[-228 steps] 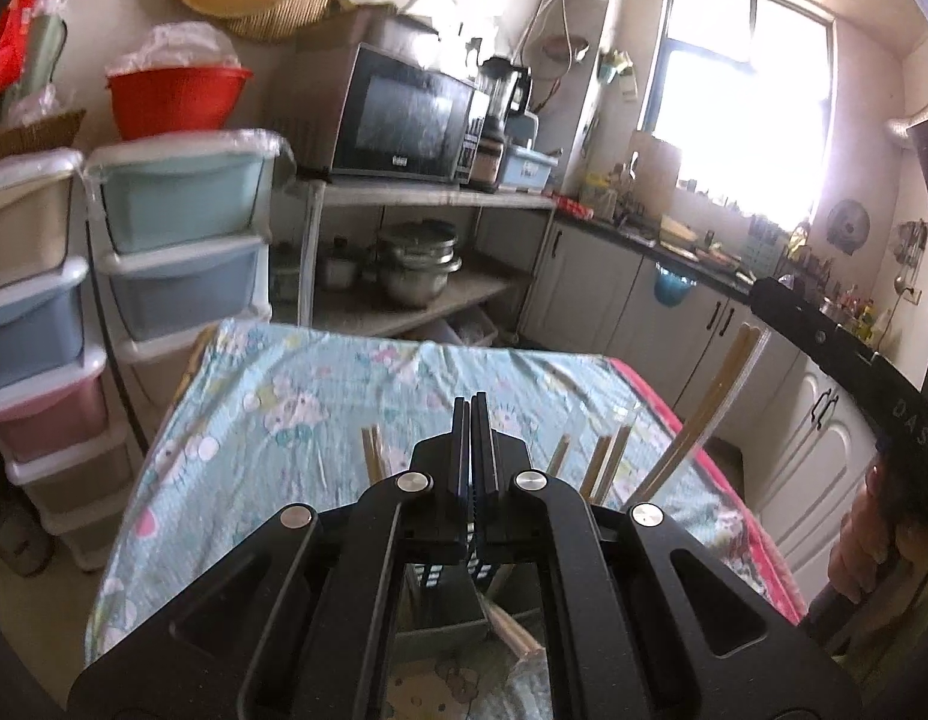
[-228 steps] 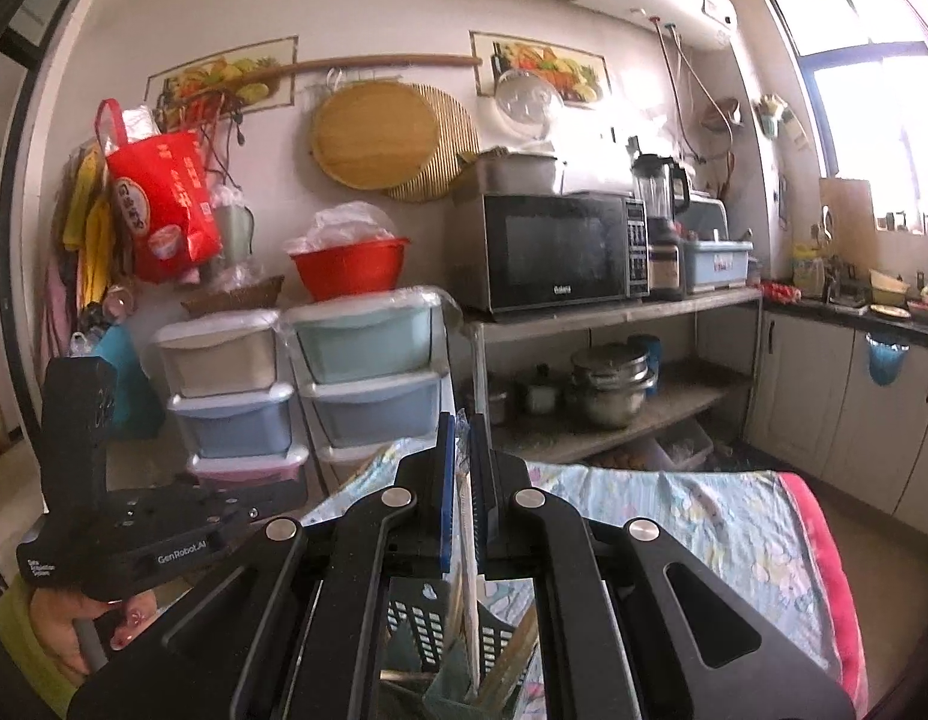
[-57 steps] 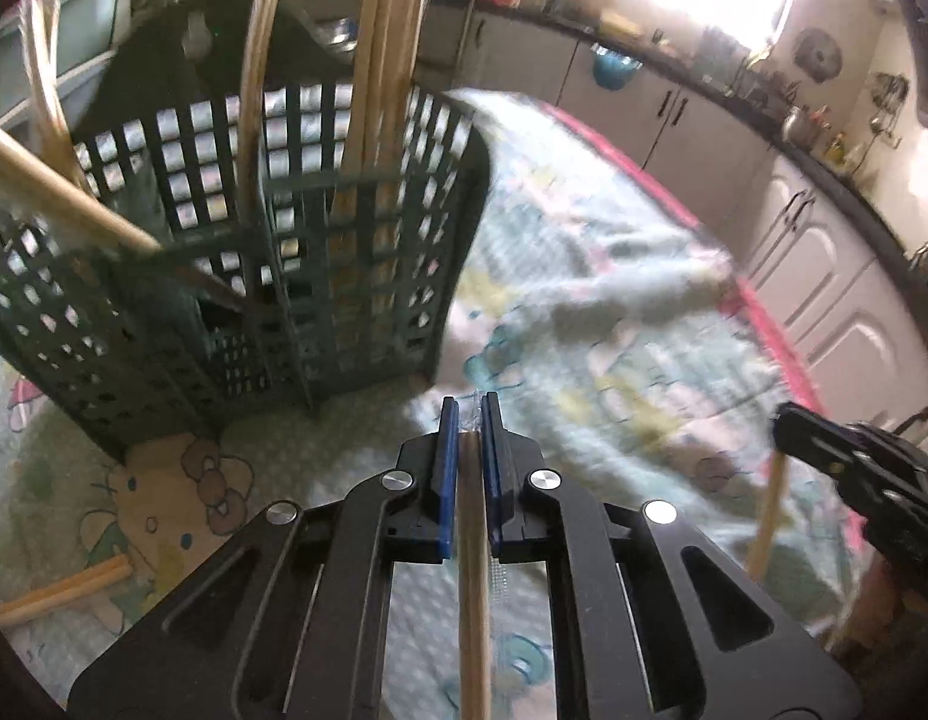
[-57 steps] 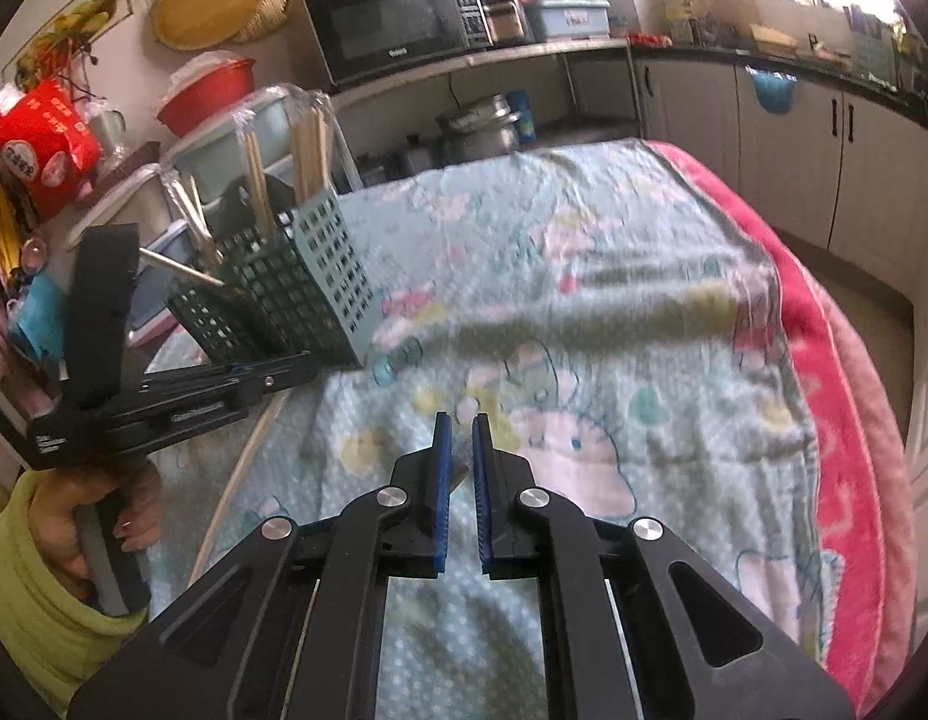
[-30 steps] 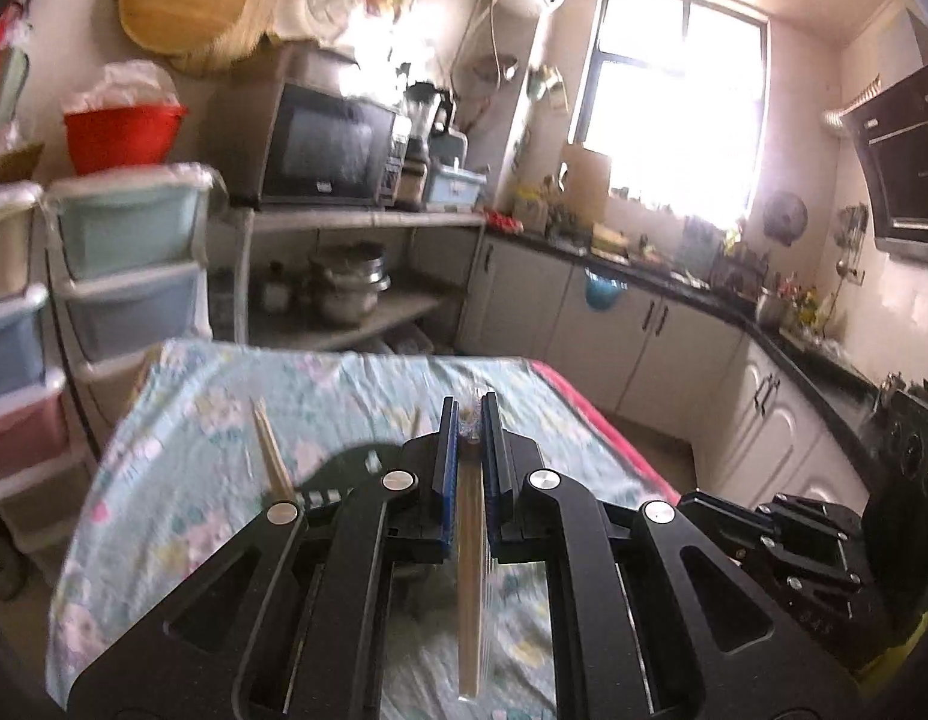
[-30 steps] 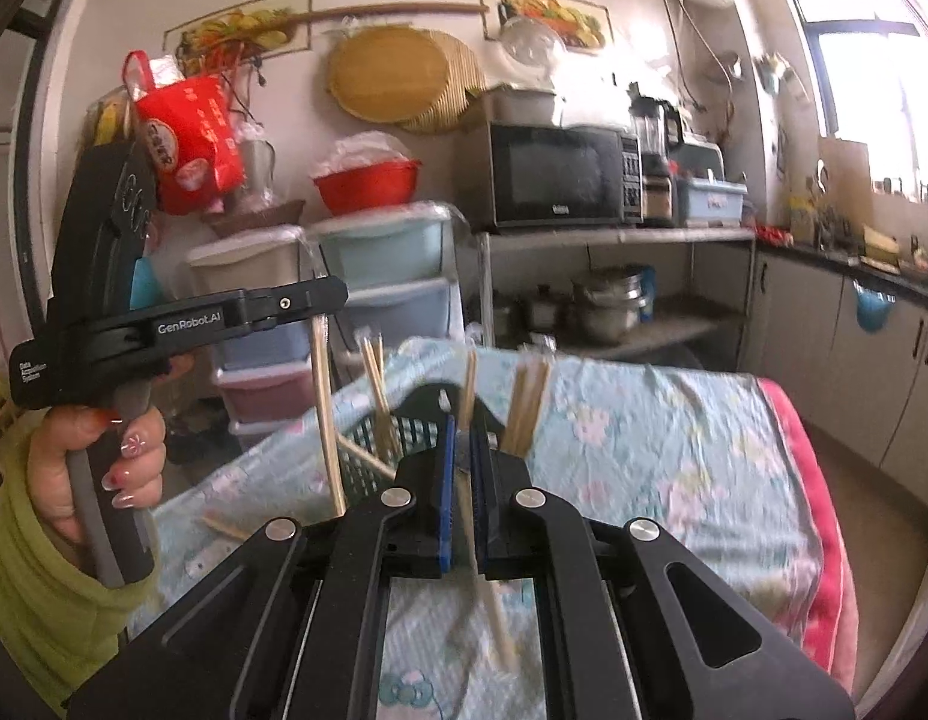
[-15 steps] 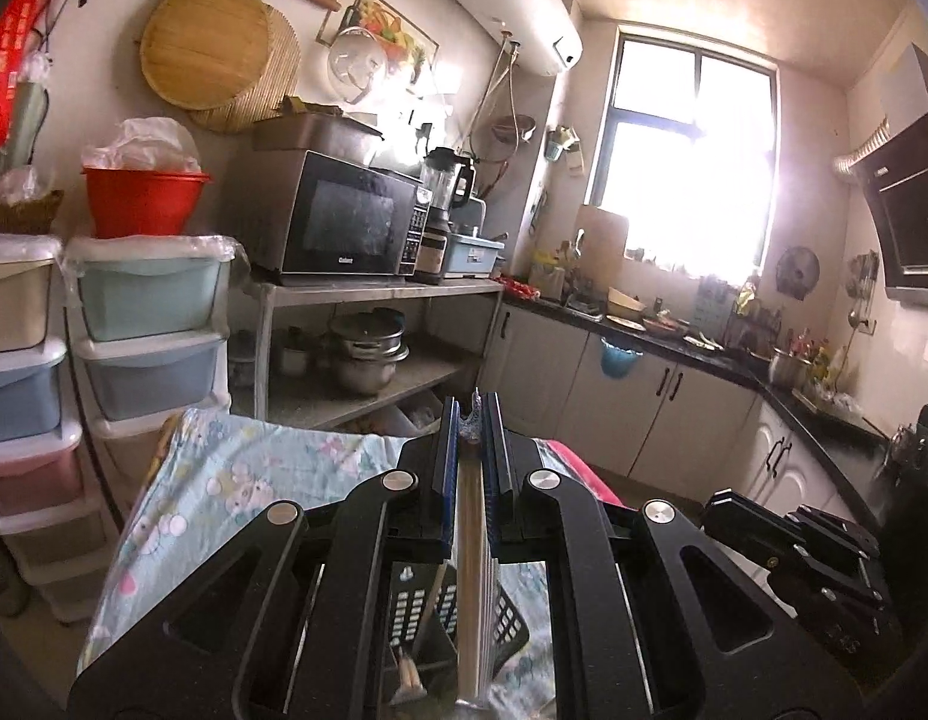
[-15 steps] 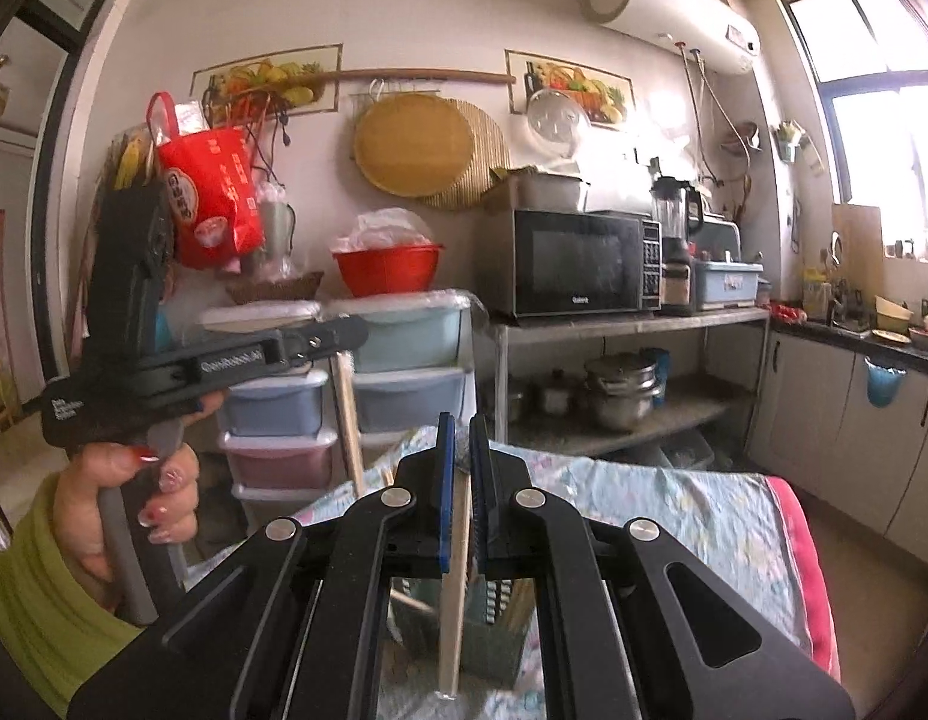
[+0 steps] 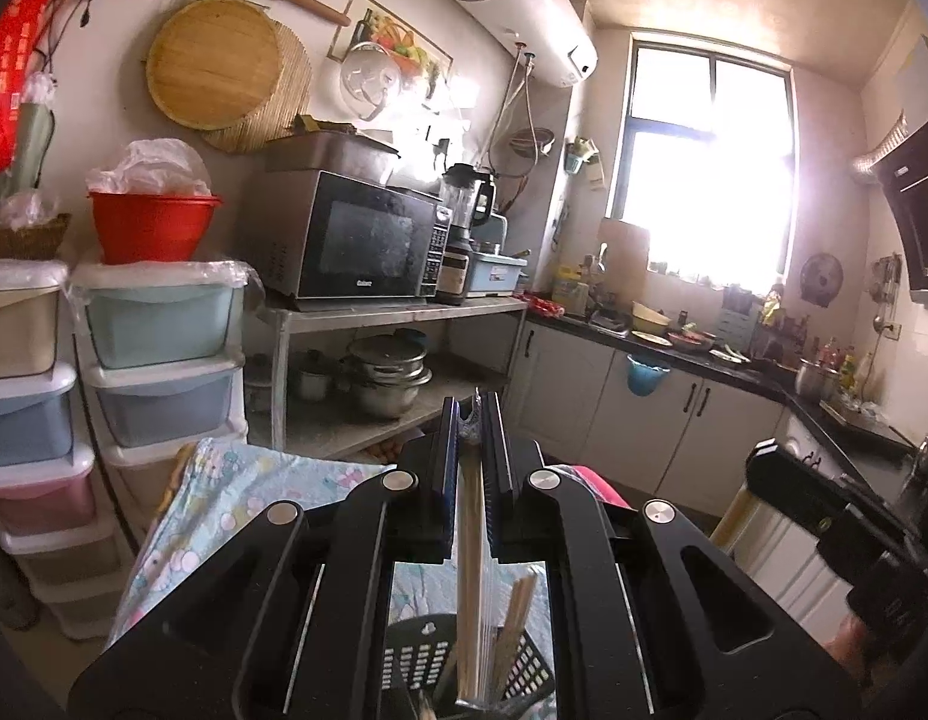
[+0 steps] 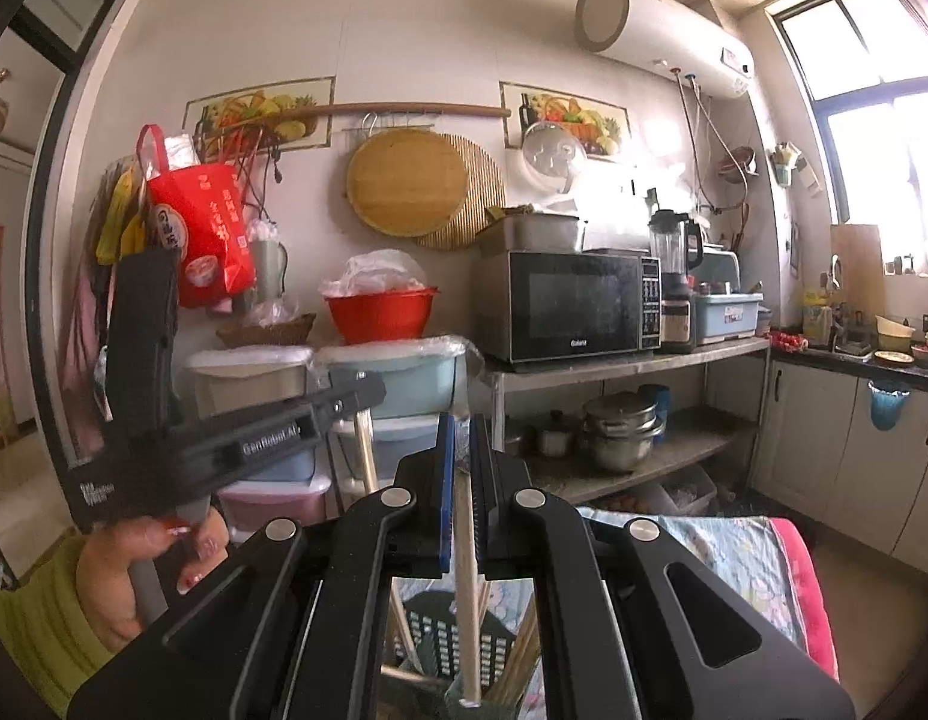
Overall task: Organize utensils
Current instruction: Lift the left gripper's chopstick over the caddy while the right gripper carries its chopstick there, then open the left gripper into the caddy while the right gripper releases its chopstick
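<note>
My left gripper (image 9: 471, 414) is shut on a pair of wrapped wooden chopsticks (image 9: 471, 588) that hang down over the dark green slotted utensil basket (image 9: 413, 654), where other chopsticks (image 9: 515, 606) stand. My right gripper (image 10: 461, 432) is shut on another wrapped chopstick pair (image 10: 466, 594), held upright above the same basket (image 10: 437, 630). The left gripper also shows in the right wrist view (image 10: 359, 396) with its chopsticks (image 10: 365, 450) pointing down. The right gripper's body (image 9: 824, 516) shows in the left wrist view.
The basket stands on a table with a light blue cartoon-print cloth (image 9: 236, 498) with a pink edge (image 10: 806, 594). Stacked plastic drawers (image 9: 158, 360), a metal shelf with a microwave (image 9: 350, 246) and pots (image 9: 386, 372), and white cabinets (image 9: 662, 426) lie behind.
Both grippers have tilted up slightly and lowered their chopsticks closer to the basket. Earlier, each picked a chopstick pair off the tablecloth and lifted it.
</note>
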Demonstrator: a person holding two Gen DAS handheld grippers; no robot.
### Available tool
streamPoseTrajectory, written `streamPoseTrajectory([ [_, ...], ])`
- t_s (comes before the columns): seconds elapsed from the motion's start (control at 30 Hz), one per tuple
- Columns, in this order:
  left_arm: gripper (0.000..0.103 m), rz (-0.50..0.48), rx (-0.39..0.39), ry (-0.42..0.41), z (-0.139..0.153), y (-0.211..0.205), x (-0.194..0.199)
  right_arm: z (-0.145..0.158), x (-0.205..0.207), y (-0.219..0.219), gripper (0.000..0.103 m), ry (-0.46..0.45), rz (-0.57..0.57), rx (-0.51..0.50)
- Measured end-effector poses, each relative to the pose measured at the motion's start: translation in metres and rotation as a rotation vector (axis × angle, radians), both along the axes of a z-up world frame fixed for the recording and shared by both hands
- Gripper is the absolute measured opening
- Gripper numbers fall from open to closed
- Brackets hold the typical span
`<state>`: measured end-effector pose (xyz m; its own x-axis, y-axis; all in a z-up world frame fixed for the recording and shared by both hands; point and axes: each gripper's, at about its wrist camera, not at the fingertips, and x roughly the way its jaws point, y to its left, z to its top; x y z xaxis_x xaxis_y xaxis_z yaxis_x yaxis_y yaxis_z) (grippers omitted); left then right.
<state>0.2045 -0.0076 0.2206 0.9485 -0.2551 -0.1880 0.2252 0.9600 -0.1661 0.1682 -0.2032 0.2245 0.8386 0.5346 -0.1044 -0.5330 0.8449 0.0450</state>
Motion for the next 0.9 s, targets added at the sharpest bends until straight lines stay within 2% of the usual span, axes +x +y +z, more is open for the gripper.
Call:
streamPoseTrajectory([
  [0.27, 0.004, 0.039, -0.014, -0.008, -0.008, 0.004, 0.011, -0.002, 0.019, 0.007, 0.005, 0.023, -0.003, -0.008],
  [0.47, 0.004, 0.050, -0.019, 0.005, -0.021, 0.003, 0.019, -0.014, 0.036, 0.013, 0.005, 0.062, -0.012, -0.009],
  [0.83, 0.005, 0.031, 0.011, 0.078, -0.051, -0.003, 0.032, -0.040, 0.052, 0.013, 0.006, 0.141, -0.020, -0.018],
  [0.9, 0.007, 0.027, 0.016, 0.097, -0.056, -0.004, 0.033, -0.043, 0.054, 0.011, 0.006, 0.156, -0.024, -0.014],
])
